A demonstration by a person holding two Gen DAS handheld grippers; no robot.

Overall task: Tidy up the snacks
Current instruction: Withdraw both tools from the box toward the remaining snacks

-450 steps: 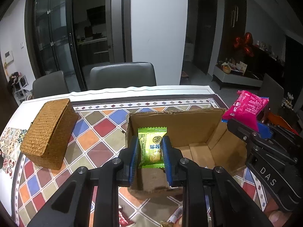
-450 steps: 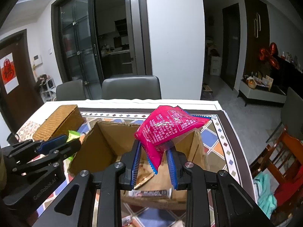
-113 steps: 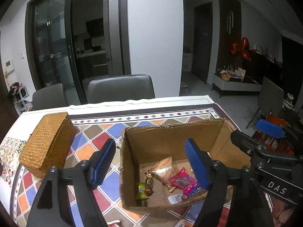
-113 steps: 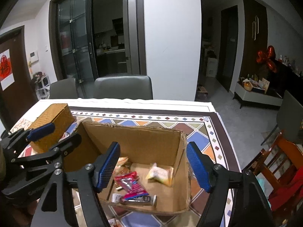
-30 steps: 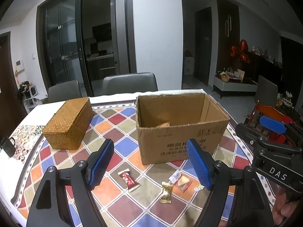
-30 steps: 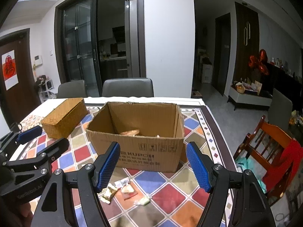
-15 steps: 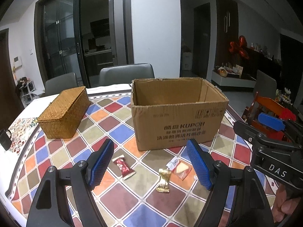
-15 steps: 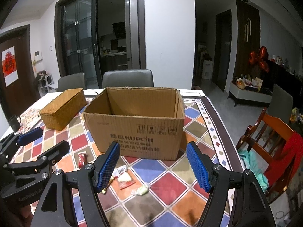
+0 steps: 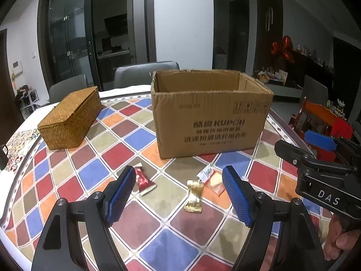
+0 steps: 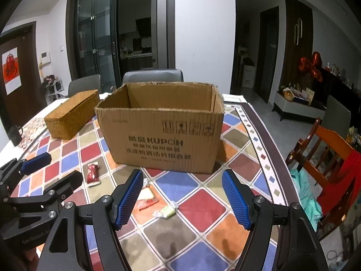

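Left wrist view, cardboard box (image 9: 209, 113) printed "KUPOH", right claw (image 9: 315, 144) marked "DAS", both claws wide apart, empty.

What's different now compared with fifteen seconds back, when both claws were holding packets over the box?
Both packets are let go: the left claw and right claw now stand open and empty. Both have pulled back from above the cardboard box and come down low over the loose snacks in front of it: red candy, gold candy, pale green candy. Box and wicker basket are unmoved.
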